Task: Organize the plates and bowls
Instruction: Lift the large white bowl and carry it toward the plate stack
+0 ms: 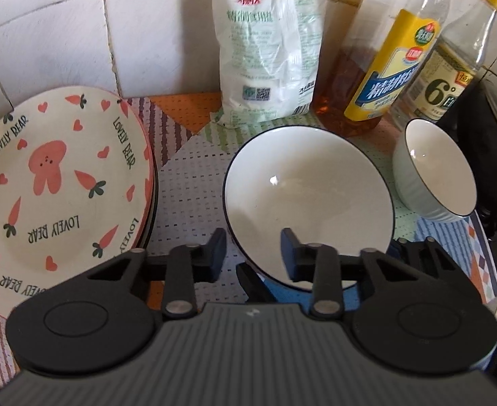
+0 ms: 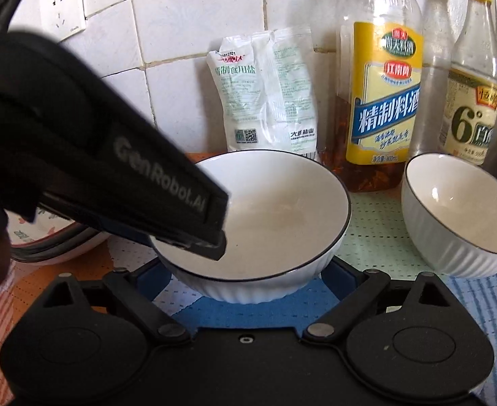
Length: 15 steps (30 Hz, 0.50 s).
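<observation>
A wide white bowl with a dark rim [image 1: 307,199] [image 2: 275,209] sits on the patterned mat. My left gripper [image 1: 253,253] is open above the bowl's near-left rim, one finger outside it and one over its inside; in the right wrist view it shows as a black body [image 2: 130,176] reaching over the bowl. My right gripper [image 2: 248,280] is open, its fingers spread on either side of the bowl's base. A smaller white bowl [image 1: 434,172] [image 2: 458,216] stands to the right. A stack of carrot-and-bear plates [image 1: 55,182] [image 2: 59,237] lies to the left.
A salt bag [image 1: 268,54] [image 2: 265,91], a cooking wine bottle [image 1: 383,64] [image 2: 380,94] and a vinegar bottle [image 1: 451,67] [image 2: 471,84] stand against the tiled wall behind the bowls. A black object [image 1: 488,149] is at the far right. A wall socket [image 2: 62,6] is upper left.
</observation>
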Available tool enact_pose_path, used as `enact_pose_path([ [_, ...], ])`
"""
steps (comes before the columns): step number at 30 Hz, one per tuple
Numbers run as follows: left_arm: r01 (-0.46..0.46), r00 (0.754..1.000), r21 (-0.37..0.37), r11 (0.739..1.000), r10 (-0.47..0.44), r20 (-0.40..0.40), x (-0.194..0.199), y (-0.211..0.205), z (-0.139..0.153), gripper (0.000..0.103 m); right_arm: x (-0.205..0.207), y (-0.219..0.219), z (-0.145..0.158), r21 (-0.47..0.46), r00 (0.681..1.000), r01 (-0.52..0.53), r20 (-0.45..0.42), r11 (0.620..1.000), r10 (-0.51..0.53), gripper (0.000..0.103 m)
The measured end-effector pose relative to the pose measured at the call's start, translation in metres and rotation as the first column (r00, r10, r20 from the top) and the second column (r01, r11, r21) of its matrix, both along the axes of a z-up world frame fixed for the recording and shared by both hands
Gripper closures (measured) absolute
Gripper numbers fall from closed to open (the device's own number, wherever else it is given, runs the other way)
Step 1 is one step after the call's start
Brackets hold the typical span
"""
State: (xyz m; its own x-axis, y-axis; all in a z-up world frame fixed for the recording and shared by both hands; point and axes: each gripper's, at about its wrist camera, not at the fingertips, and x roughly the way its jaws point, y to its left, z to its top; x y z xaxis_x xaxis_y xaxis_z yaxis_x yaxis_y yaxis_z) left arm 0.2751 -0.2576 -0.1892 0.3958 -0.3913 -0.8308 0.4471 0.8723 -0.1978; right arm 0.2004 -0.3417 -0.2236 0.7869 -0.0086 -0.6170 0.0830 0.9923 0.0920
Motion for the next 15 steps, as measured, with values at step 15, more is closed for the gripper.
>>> enact_pose_path([
  [15,-0.013,1.000,0.017,1.000,0.013,0.004,-0.012,0.003,0.000,0.084,-0.003,0.000,-0.004,0.067,1.000,-0.004,-0.009,0.998,0.004,0.008],
])
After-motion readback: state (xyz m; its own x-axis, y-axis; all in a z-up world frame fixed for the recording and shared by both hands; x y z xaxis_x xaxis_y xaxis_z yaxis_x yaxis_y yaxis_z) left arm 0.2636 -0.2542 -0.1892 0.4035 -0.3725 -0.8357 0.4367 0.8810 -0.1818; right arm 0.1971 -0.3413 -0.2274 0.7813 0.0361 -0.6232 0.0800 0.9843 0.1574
